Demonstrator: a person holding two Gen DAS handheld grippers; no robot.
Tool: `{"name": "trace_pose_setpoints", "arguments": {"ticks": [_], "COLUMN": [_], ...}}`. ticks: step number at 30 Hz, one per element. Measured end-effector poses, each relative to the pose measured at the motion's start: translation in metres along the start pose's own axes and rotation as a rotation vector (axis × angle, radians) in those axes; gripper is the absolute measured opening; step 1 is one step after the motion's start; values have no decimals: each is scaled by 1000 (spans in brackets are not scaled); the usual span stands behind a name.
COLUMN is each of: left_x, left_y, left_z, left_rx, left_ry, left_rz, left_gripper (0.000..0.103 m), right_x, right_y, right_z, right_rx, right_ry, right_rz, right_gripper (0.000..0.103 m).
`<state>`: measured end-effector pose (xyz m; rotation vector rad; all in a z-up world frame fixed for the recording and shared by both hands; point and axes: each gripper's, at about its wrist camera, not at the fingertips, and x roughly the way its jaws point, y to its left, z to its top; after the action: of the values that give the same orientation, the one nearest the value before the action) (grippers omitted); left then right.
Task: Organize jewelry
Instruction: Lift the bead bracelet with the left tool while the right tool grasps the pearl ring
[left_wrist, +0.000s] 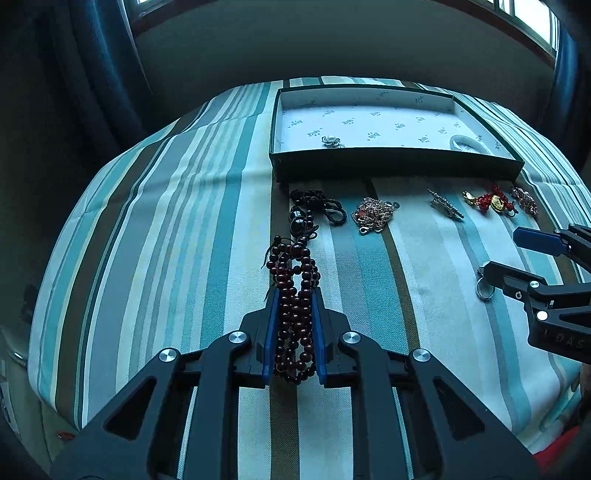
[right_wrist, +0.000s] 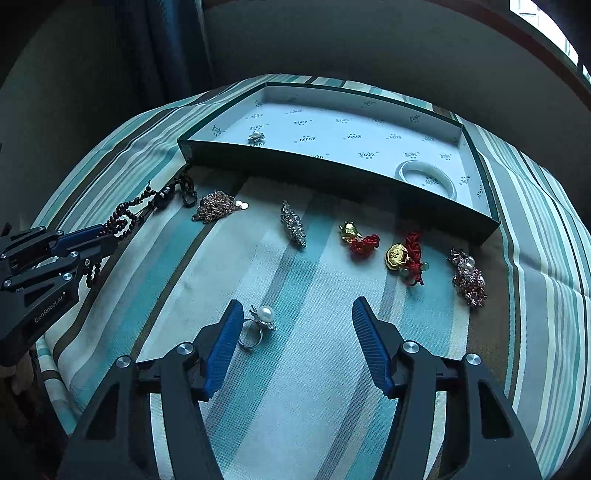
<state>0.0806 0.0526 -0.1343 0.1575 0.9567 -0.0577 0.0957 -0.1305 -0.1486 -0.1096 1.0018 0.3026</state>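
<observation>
My left gripper (left_wrist: 294, 295) is shut on a dark red bead bracelet (left_wrist: 293, 273) that lies bunched on the striped cloth; it also shows in the right wrist view (right_wrist: 122, 221). My right gripper (right_wrist: 295, 314) is open and low over the cloth, with a pearl ring (right_wrist: 258, 325) just inside its left finger. A shallow dark green box (left_wrist: 388, 162) with white lining stands at the back. It holds a small pearl piece (left_wrist: 331, 140) and a white bangle (left_wrist: 467, 144).
In a row before the box lie a black cord pendant (left_wrist: 314, 210), a rose gold chain (left_wrist: 375, 214), a silver brooch (right_wrist: 293, 229), two gold charms on red cord (right_wrist: 384, 247) and a pearl cluster brooch (right_wrist: 467, 277). The cloth falls away at the rounded edges.
</observation>
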Motion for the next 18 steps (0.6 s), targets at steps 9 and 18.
{"name": "trace_pose_setpoints", "arguments": {"ticks": [9,18], "left_x": [2,1], "left_y": [0,-7], "left_z": [1,2], "left_rx": [-8,5], "left_ry": [0,-3], "left_rz": [-9,-20], "left_gripper": [16,16], "right_x": [11,9], "right_y": [-1,-3], "right_z": [-1,-2], "right_rx": [19,21], "right_ry": [37,30], "right_rz": [-6,31], "right_gripper": [52,19]}}
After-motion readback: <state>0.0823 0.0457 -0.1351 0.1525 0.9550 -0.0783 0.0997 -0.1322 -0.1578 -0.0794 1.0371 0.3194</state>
